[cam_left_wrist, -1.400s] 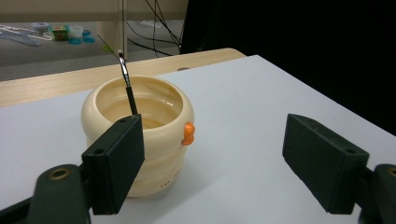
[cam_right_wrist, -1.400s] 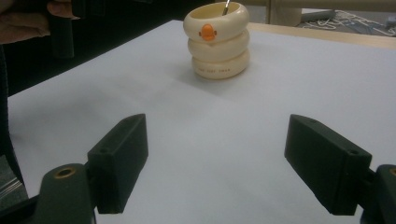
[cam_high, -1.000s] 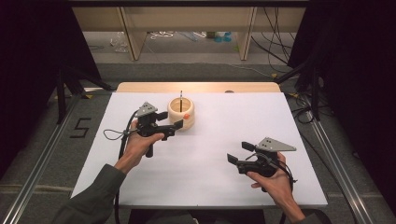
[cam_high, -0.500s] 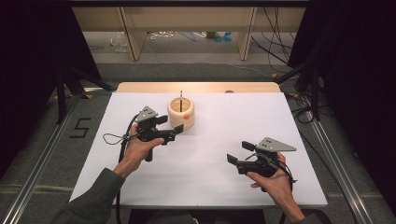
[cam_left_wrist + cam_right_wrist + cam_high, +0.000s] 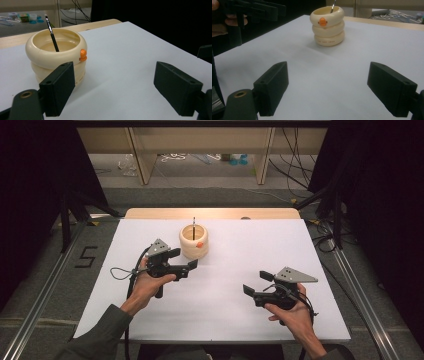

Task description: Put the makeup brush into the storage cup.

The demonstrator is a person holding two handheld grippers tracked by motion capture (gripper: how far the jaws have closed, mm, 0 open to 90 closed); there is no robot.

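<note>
Toward the far middle of the white desk [image 5: 300, 270], the cream ringed pot [image 5: 193, 241] holding a thin black brush [image 5: 194, 223] stands untouched, while the left gripper [image 5: 184, 260] has drawn back slightly from it, fingers wide and empty, and the right gripper [image 5: 254, 283] has just spread its empty fingers wide.

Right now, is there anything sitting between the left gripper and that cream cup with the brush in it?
Nothing visible. The left gripper, jaws open, sits just beside the cream cup with only bare white table between them. The brush stands inside the cup, not in the way.
</note>
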